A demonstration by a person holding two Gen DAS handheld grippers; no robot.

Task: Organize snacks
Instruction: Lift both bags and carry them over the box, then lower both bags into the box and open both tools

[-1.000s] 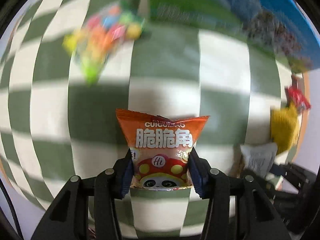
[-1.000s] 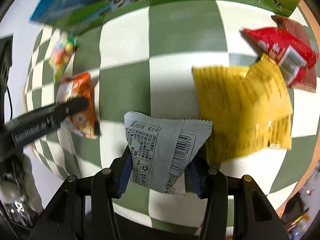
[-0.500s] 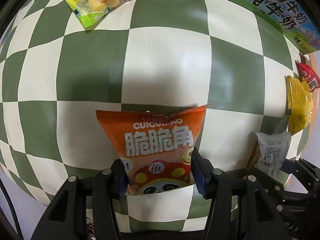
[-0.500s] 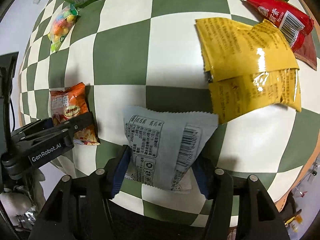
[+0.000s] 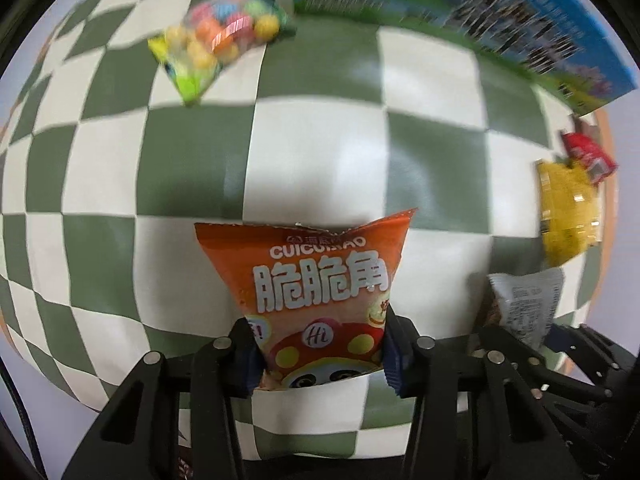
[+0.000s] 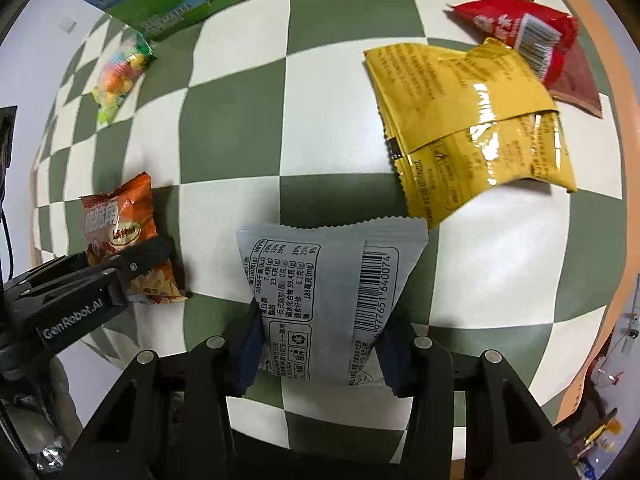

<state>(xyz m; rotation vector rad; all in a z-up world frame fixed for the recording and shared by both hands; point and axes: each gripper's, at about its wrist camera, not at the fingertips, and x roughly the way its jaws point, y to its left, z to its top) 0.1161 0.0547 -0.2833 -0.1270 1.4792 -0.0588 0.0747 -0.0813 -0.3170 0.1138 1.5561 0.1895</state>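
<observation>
My left gripper [image 5: 318,354] is shut on an orange snack packet [image 5: 316,280] with a panda print, held above the green-and-white checked cloth [image 5: 320,152]. My right gripper [image 6: 320,354] is shut on a grey packet [image 6: 328,288], barcode side up. The orange packet [image 6: 120,236] and the left gripper's finger [image 6: 132,268] also show at the left of the right wrist view. The grey packet [image 5: 524,300] shows at the right of the left wrist view.
A clear bag of coloured candy [image 5: 216,48] lies far left, also in the right wrist view [image 6: 120,76]. Two yellow packets [image 6: 472,120] and a red packet [image 6: 520,36] lie at the right. A blue-green milk carton box [image 5: 520,24] stands along the far edge.
Both grippers keep hold of their packets. The left wrist view has swung so the candy bag and milk box sit lower in frame; the right wrist view has shifted slightly.
</observation>
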